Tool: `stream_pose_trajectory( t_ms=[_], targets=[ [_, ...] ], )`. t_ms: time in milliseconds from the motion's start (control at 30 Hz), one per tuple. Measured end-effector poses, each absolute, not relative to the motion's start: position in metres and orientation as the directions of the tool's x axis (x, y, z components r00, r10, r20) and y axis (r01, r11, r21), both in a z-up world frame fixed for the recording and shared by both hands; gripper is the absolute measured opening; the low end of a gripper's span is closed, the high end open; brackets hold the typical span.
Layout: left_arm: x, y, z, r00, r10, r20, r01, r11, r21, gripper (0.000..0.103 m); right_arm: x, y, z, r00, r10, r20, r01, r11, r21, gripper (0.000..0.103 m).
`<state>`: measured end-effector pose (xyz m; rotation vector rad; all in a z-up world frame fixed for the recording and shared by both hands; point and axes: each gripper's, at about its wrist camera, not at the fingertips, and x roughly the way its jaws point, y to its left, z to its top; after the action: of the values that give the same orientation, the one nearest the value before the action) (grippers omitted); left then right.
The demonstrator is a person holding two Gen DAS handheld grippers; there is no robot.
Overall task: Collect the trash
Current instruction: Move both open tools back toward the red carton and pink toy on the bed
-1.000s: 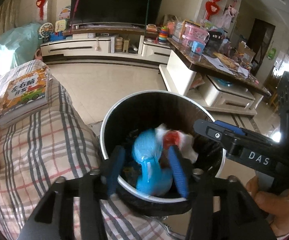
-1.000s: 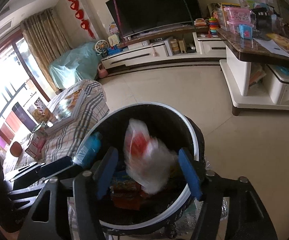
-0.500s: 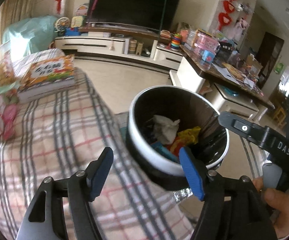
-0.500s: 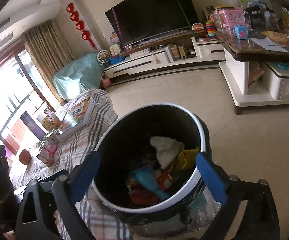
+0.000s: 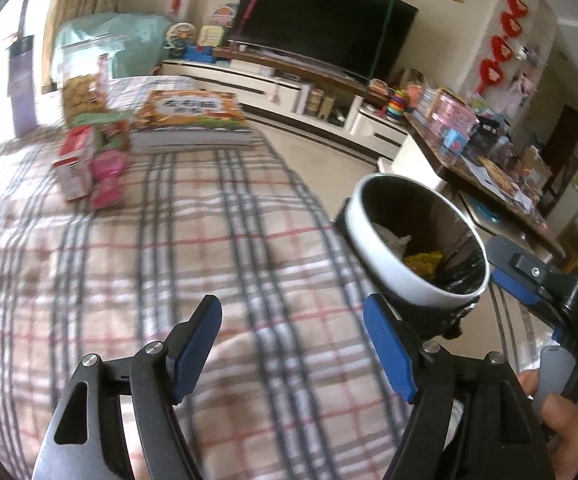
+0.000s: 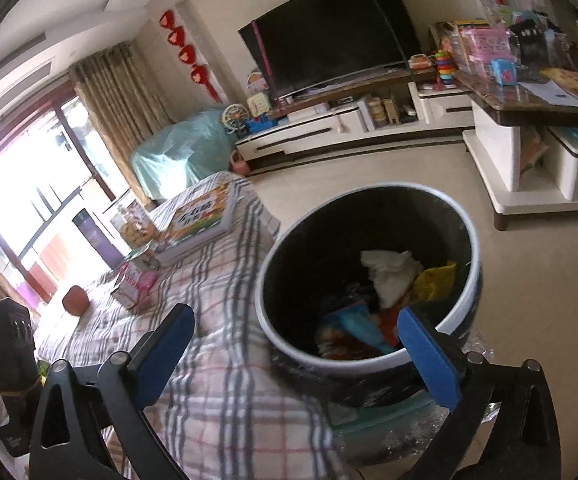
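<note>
The left gripper (image 5: 289,344) is hovering jaws apart and empty over the plaid bedspread (image 5: 129,264), nearer than the equally spread, empty right gripper (image 6: 297,348); the cartons (image 5: 89,164) (possible trash) are lying ahead-left, far from the bin (image 5: 417,248)

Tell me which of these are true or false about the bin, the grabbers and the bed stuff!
1. The trash bin has rubbish inside. True.
2. The left gripper is holding a blue bottle. False: it is open and empty.
3. A white crumpled tissue lies in the bin beside a yellow wrapper. True.
4. The right gripper is shut. False: its jaws stand wide apart.
5. A big book lies on the plaid cover. True.
</note>
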<state>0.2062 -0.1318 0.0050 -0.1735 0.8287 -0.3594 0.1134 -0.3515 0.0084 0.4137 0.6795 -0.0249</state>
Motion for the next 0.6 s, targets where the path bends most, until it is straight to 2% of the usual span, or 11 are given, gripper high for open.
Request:
stream_pose_trajectory(
  t_ms=[600],
  targets=[
    [0.165, -0.053, 0.006, 0.671, -0.247, -0.699, 0.069, 0.96, -0.272, 0.074, 0.13, -0.267, -0.008, 0.726, 0.246, -0.642, 0.015, 0.928, 0.373, 0.102]
  ],
)
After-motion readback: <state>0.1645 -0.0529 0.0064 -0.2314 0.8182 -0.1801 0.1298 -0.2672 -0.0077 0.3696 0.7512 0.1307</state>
